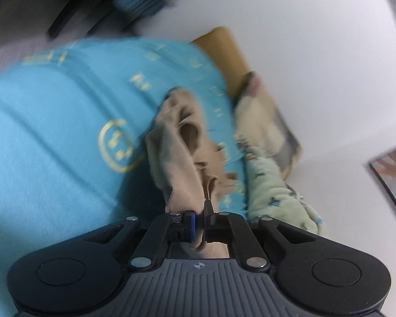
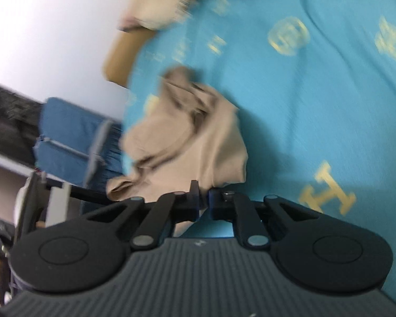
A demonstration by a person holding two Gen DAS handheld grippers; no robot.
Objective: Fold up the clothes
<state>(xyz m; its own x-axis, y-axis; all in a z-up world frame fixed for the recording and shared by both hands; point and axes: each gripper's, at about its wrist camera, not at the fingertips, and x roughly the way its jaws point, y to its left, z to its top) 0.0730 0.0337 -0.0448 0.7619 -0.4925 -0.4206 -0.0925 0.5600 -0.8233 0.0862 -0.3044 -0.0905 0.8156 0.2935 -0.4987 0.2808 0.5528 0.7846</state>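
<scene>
A: What is the left tool (image 1: 200,218) doing?
B: It is pinching an edge of the beige garment (image 1: 177,145) between nearly touching jaws; the cloth is trailing toward twelve o'clock over the turquoise bedspread (image 1: 52,121).
A: And the right tool (image 2: 203,198)?
B: It is clamping another edge of the same garment (image 2: 198,137), which is lying crumpled toward eleven o'clock on the bedspread (image 2: 316,105).
A: Anything nearby?
B: A pale green fleece (image 1: 272,185) is lying at two o'clock of the left tool, though the views are blurring.
</scene>
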